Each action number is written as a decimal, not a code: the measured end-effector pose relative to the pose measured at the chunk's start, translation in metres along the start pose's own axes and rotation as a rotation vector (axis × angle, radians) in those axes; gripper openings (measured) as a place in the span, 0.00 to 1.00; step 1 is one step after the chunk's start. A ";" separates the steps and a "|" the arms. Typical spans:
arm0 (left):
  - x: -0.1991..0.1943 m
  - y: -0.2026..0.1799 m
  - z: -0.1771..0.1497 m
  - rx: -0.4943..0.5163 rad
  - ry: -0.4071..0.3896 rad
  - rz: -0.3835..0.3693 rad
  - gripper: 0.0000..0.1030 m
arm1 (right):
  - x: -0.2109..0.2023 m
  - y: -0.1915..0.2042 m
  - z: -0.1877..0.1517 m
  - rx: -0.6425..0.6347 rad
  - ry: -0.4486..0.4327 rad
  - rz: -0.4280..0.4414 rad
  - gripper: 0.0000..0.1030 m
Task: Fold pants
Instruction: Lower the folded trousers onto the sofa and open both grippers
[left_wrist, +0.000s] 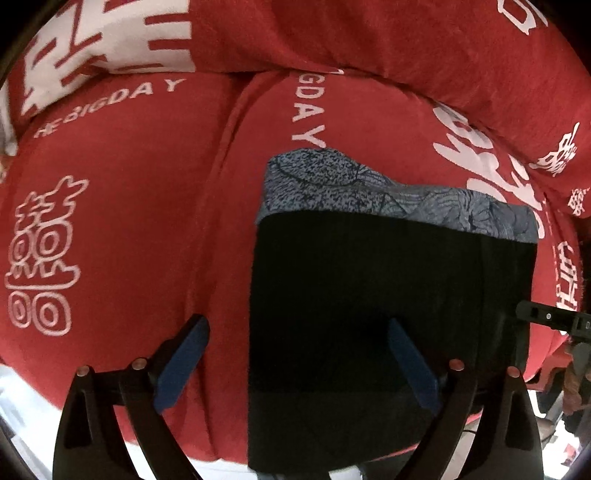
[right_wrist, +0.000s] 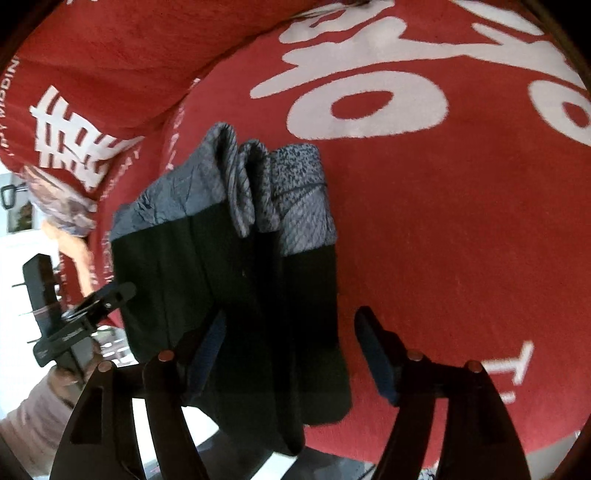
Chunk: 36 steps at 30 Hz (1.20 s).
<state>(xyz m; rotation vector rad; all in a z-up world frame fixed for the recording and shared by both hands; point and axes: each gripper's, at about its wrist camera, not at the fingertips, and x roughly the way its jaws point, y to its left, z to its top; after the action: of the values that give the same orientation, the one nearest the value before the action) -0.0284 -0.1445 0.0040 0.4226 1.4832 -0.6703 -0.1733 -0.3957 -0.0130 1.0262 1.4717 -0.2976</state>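
The pants (left_wrist: 369, 295) lie folded into a compact black rectangle with a grey patterned band at the far end, on a red blanket (left_wrist: 129, 221). My left gripper (left_wrist: 297, 363) hovers open over their near left edge: one blue pad is above the blanket, the other above the black cloth. In the right wrist view the pants (right_wrist: 229, 280) show stacked layers and rolled grey folds. My right gripper (right_wrist: 291, 354) stands open over their near right edge, gripping nothing. Each gripper appears in the other's view, the right gripper (left_wrist: 546, 319) and the left gripper (right_wrist: 74, 325).
The red blanket (right_wrist: 443, 221) carries large white characters and lettering. A thick red roll of it (left_wrist: 369, 44) rises along the far side. The blanket's near edge drops off to a pale floor (left_wrist: 22, 424). A person's sleeve (right_wrist: 33, 417) is at the lower left.
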 end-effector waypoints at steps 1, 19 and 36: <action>-0.004 -0.001 -0.003 -0.002 0.002 0.018 0.95 | -0.004 0.003 -0.005 0.008 0.000 -0.025 0.73; -0.073 -0.030 -0.032 0.110 0.036 0.103 0.95 | -0.044 0.065 -0.070 0.080 -0.098 -0.234 0.99; -0.102 -0.043 -0.027 0.129 0.028 0.141 0.99 | -0.090 0.107 -0.070 0.022 -0.241 -0.395 1.00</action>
<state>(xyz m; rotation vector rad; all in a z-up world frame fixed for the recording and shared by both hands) -0.0729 -0.1443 0.1088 0.6320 1.4259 -0.6523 -0.1561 -0.3217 0.1243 0.6828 1.4430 -0.6973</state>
